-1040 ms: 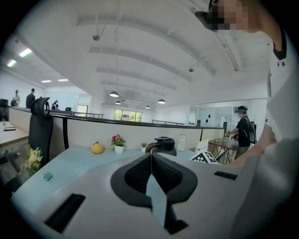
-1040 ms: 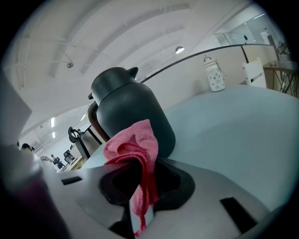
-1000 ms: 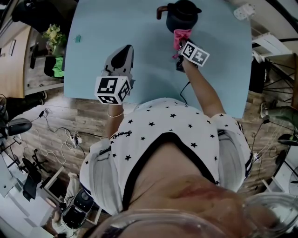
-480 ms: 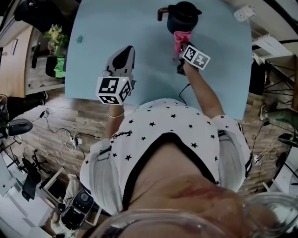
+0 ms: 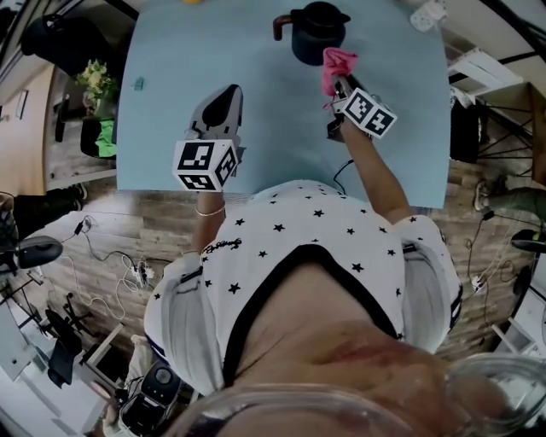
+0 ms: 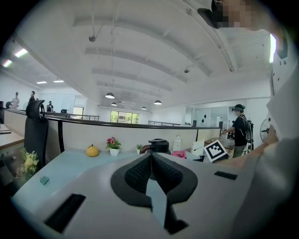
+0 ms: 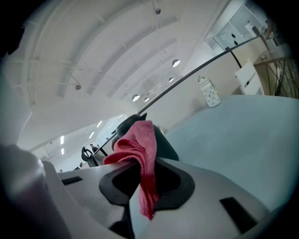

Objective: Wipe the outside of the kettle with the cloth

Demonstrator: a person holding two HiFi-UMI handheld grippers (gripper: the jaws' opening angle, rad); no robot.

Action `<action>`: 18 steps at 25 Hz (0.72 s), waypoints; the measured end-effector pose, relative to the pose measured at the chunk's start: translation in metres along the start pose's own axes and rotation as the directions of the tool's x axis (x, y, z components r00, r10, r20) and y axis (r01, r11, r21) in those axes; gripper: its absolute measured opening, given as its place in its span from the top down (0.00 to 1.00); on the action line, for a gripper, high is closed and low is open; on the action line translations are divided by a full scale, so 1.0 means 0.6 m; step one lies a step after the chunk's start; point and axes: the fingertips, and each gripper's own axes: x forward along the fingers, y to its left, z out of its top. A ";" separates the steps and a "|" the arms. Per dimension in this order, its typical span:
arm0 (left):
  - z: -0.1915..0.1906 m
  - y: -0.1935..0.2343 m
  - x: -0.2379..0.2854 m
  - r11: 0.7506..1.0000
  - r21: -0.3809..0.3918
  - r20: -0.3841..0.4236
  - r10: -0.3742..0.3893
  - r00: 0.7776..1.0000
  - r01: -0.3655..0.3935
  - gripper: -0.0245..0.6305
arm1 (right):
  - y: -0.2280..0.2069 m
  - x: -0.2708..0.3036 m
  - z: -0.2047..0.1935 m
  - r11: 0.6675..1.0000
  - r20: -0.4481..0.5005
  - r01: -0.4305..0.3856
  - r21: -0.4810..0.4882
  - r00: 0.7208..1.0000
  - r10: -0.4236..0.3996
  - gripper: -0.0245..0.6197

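The left tool [image 5: 230,90] hovers above the bench [image 5: 162,128], its jaws pressed together on nothing. It points toward the kettle [image 5: 317,32] but is well apart from it. It would likely serve better steadying the kettle by its handle, on the left side, so the pot doesn't skid under wiping pressure. The right tool [image 5: 339,82] is clamped on the pink cloth [image 5: 338,61], just beside the kettle's right flank; whether it touches is unclear. Press the bunched cloth against the wall and sweep around. A yellow fruit [image 6: 92,151] and flowerpot [image 6: 112,145] stand at the far edge, and a white bottle [image 5: 426,14] off right; none obstructs.
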 end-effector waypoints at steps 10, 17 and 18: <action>0.010 -0.021 0.014 0.999 0.020 0.008 -0.027 1.000 0.027 0.92 | 0.054 0.003 0.128 0.992 0.148 -0.107 -0.064 0.982 0.115 0.86; 0.006 -0.013 0.014 1.000 0.014 -0.002 -0.004 1.000 0.004 0.92 | 0.068 0.035 0.136 0.988 0.122 -0.135 -0.071 0.982 0.143 0.86; 0.006 -0.012 0.015 1.000 0.013 -0.003 -0.003 1.000 0.003 0.92 | 0.067 0.038 0.136 0.989 0.119 -0.134 -0.069 0.983 0.142 0.86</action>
